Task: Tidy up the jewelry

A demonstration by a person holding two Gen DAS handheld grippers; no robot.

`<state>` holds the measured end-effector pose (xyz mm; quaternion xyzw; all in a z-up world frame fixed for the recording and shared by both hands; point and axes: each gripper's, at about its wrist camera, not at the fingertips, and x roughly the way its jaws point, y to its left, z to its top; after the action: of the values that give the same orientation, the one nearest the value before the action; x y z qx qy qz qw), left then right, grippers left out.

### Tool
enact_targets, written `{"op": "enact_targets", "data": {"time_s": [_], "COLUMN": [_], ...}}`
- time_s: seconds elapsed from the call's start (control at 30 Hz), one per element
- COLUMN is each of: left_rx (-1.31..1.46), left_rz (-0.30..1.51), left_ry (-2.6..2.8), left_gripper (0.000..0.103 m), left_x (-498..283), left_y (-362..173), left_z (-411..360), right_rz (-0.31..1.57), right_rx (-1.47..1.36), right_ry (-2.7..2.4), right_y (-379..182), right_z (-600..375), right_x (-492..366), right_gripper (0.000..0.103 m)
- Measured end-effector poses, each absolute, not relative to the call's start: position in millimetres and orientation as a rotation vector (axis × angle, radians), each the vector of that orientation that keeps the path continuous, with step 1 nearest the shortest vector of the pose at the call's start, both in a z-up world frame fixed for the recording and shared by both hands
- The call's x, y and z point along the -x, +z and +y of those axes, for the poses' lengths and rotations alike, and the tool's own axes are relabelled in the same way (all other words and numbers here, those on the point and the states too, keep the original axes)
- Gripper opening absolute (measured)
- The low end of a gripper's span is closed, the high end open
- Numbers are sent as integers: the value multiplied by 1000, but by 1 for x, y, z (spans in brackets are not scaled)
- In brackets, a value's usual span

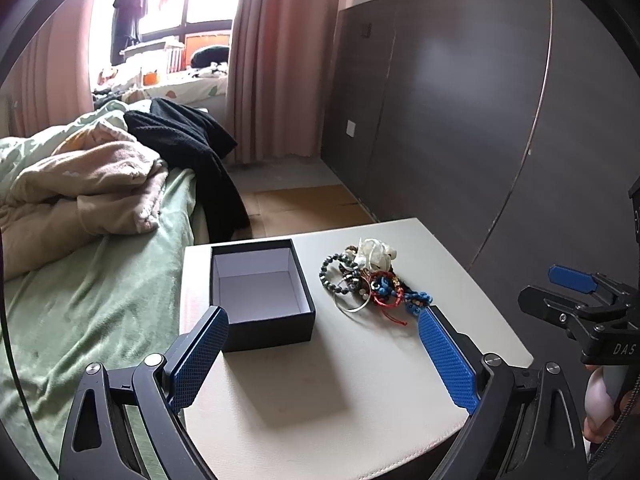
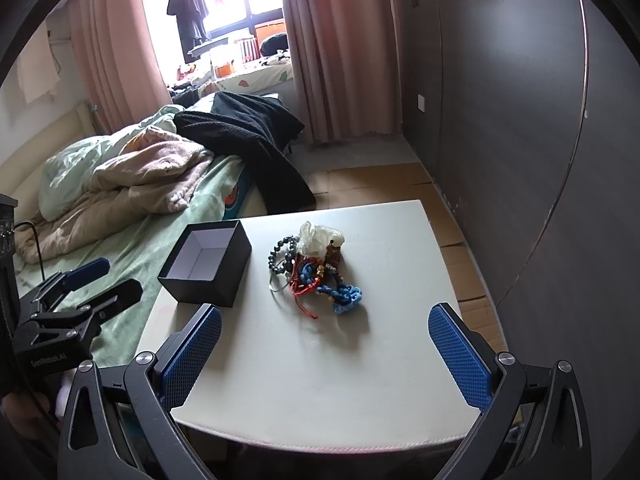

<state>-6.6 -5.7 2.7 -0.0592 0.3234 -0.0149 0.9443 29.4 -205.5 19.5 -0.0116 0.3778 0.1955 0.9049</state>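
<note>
A: Where is the jewelry pile (image 2: 316, 268)?

B: Frame centre on the table (image 2: 320, 380), beside the open box (image 2: 206, 266). Both my claws gape wide, empty.

A: Handling?

B: Light, limp, tangled; I'd pinch one cord loop.

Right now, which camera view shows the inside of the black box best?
The left wrist view: the black box is nearer there, its white floor and walls showing, nothing inside. The right wrist view shows the same box smaller and more aslant.
</note>
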Motion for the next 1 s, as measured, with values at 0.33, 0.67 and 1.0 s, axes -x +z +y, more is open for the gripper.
{"op": "enact_targets", "data": {"time_s": [0.33,0.67,1.0], "left_rx": [131,129,129], "left_rz": [652,658,658], "left_ry": [-30,-30,-27], "left_gripper": [96,96,96], "left_x": [7,6,5], "left_y": [4,1,0], "left_z": [-3,-4,-4], "right_rz": [770,771,768], "right_rx": [28,46,41], "right_ry": [401,407,406], "right_y": [20,19,19], "right_z": [-206,-203,-202], "right_x": [-28,-26,-25], "right_gripper": [103,103,103]}}
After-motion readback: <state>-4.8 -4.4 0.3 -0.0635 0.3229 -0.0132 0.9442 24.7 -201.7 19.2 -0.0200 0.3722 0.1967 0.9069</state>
